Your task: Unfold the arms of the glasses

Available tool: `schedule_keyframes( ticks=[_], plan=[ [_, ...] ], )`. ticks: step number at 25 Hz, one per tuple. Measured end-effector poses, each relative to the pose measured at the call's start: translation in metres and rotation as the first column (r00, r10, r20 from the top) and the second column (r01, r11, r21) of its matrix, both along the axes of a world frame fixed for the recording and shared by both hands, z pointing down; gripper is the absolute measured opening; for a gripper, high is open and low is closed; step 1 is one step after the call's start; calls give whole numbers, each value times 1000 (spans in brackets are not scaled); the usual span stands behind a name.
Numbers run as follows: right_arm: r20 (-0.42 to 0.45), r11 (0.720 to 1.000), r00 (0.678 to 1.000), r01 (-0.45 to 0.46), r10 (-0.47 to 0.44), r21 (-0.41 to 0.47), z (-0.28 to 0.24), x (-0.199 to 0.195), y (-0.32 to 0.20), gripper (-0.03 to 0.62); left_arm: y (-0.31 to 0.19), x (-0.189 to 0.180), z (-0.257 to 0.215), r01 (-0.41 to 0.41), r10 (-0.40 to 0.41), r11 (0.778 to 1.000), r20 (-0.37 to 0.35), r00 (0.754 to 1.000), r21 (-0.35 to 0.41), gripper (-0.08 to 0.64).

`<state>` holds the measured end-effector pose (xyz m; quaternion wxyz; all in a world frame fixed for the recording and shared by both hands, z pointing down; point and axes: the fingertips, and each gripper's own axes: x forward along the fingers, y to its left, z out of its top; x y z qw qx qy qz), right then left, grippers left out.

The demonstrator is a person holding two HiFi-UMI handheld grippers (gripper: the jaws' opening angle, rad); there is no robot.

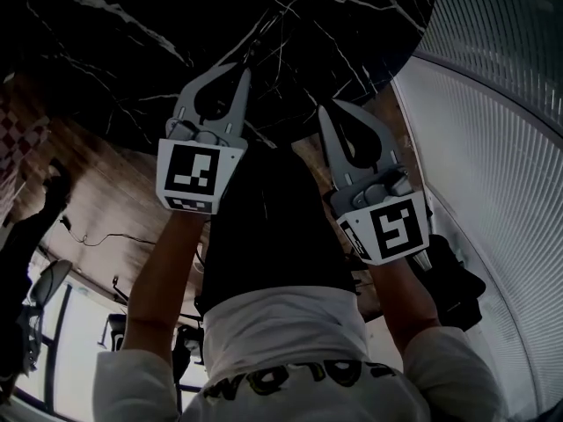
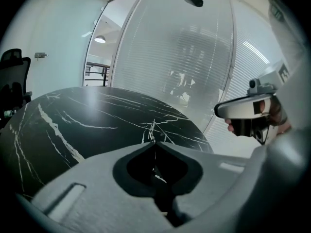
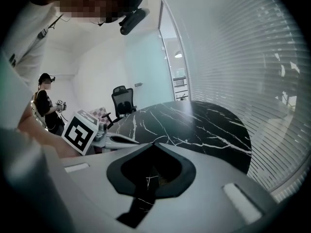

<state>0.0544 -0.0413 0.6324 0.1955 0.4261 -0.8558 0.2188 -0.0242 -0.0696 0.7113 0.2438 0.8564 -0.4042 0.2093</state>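
No glasses show in any view. A round black marble table [image 1: 176,25] with white veins fills the top of the head view, and nothing lies on the part I can see. My left gripper [image 1: 244,70] hangs over the table's near edge, its jaws shut tip to tip with nothing between them. My right gripper [image 1: 327,105] hangs beside it, a little nearer to me, also shut and empty. In the left gripper view the closed tips [image 2: 154,142] point across the table [image 2: 97,120]. The right gripper view shows the same of its tips [image 3: 154,143] and the table [image 3: 204,125].
A curved ribbed glass wall [image 1: 493,148] runs close along the table's right side. Wood floor [image 1: 106,209] lies below the table's edge. A black office chair [image 3: 121,98] stands beyond the table, and a person [image 3: 46,106] stands at the far left.
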Motion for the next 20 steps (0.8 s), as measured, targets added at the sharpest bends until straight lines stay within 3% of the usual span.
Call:
schedule_keyframes(
  ticks=[5, 20],
  plan=[
    [12, 997, 1000, -3, 2, 79, -50, 3, -9, 3, -2, -5, -52, 28, -27, 999, -17, 999, 38, 5],
    [61, 970, 998, -28, 14, 240, -238, 6, 6, 3, 21, -5, -269, 112, -92, 979, -119, 989, 170, 5]
  ],
)
